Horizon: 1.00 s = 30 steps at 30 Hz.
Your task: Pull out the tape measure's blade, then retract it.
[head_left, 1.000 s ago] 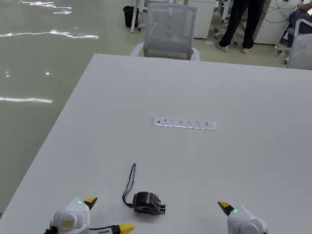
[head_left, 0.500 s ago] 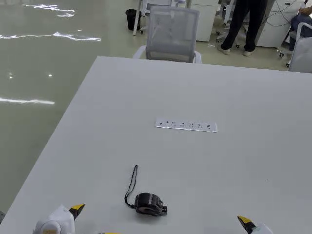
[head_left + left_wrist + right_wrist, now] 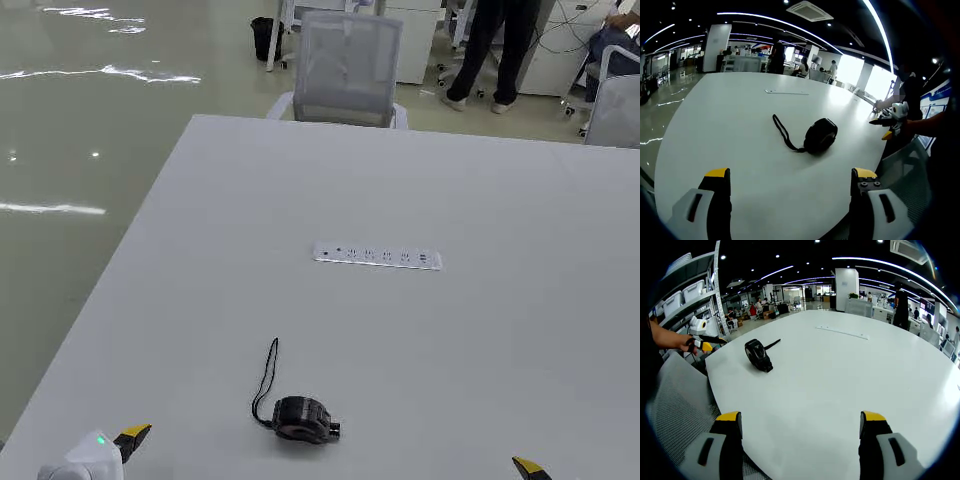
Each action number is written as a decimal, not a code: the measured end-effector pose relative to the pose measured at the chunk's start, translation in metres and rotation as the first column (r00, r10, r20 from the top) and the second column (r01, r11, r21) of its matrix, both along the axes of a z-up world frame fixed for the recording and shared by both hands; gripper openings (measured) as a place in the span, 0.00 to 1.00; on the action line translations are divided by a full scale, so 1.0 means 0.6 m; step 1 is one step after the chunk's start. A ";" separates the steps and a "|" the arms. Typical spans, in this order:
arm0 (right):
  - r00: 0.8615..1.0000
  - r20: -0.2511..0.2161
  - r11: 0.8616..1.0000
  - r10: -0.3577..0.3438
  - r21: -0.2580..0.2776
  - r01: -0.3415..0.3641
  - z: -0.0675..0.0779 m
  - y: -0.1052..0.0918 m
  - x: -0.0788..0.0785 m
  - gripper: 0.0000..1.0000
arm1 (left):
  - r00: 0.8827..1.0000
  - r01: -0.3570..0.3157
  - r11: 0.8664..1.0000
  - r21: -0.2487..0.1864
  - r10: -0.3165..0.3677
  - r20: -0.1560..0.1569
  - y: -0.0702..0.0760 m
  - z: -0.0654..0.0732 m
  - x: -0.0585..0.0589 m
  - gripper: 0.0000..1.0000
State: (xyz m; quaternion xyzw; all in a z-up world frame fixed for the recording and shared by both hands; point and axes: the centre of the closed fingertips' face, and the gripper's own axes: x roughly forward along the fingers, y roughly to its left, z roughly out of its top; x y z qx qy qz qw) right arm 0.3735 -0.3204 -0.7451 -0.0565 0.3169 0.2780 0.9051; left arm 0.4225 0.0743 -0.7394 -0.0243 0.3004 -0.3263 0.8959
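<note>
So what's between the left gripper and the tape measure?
Nothing, just bare white table between the left gripper and the tape measure, as the left gripper view shows. Its black strap lies to one side.

Tape measure [image 3: 821,135] beyond wide-spread left gripper [image 3: 790,173]

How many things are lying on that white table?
2: a black tape measure near the front edge of the table, and a white power strip farther back, around the middle. Nothing looks hidden.
</note>
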 end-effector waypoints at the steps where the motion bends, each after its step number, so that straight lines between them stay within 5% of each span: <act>1: 1.000 0.001 1.000 0.002 0.000 -0.002 0.000 0.001 0.000 1.00 | 1.000 -0.001 1.000 0.000 0.001 0.001 0.001 0.001 0.000 0.99; 30: 1.000 -0.007 0.999 -0.030 -0.015 0.030 0.004 -0.020 -0.012 1.00 | 1.000 -0.021 1.000 -0.007 0.021 0.000 0.038 0.004 0.000 0.99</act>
